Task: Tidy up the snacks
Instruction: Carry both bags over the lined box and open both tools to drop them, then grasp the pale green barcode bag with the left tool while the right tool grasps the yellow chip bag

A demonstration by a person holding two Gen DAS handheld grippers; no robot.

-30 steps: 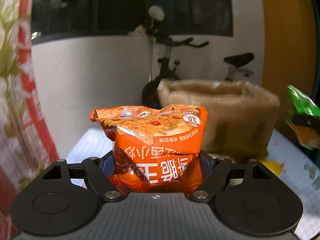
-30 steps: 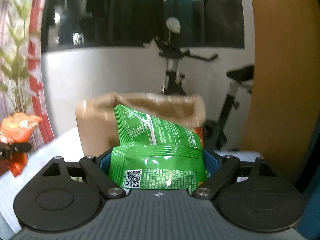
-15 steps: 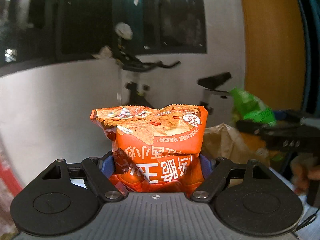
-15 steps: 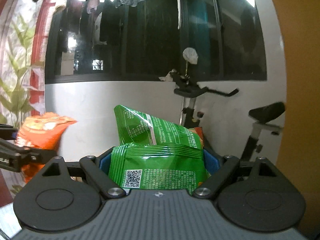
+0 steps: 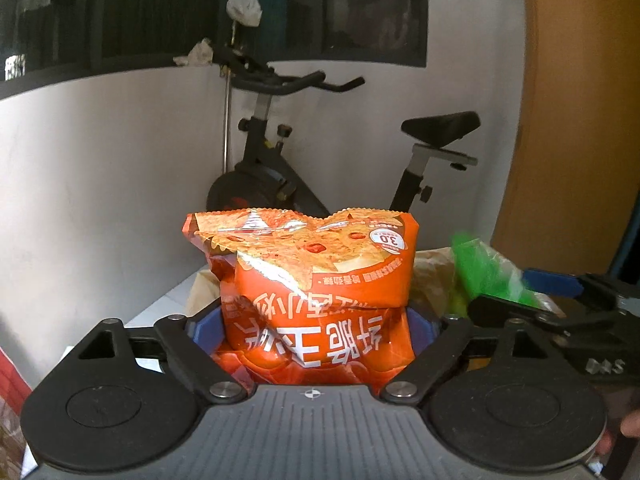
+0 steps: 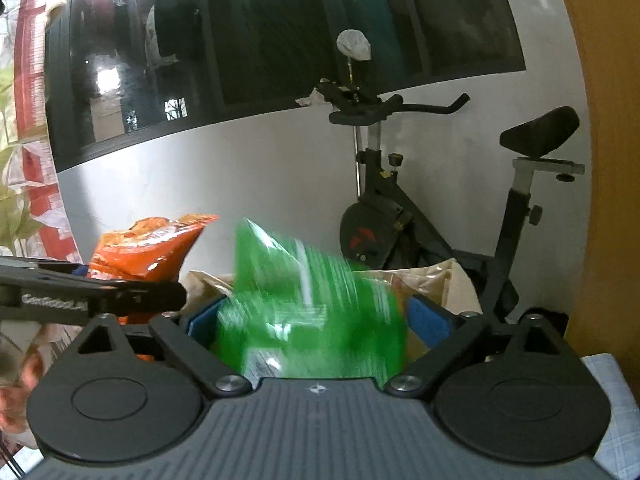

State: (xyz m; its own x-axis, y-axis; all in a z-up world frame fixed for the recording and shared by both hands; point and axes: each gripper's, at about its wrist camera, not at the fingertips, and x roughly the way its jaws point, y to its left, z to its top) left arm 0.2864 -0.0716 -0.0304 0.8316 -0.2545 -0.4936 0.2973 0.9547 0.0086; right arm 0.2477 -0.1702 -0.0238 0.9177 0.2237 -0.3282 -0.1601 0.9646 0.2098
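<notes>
On the left, the left gripper [image 5: 316, 332] has its jaws closed partway onto an orange snack bag [image 5: 316, 276], the blue pads [image 5: 206, 326] pressing in on both sides of the bag's lower half. The bag stands upright between the fingers with its printing upside down, its crimped top edge rising well above the jaws. Behind and below it lies the open mouth of a brown paper bag [image 5: 430, 276].

To the right, the right gripper [image 6: 316, 332] has its jaws spread wider than the green snack bag [image 6: 308, 300] between them. A gap shows between the bag and the blue pad [image 6: 430, 320] on the right side; the bag is blurred, and whether it touches the left pad cannot be told. The green bag sits over the brown paper bag's opening [image 6: 440, 280].

The two grippers are side by side above the paper bag, each visible at the edge of the other's view. An exercise bike [image 6: 400, 216] stands against the white wall behind.
</notes>
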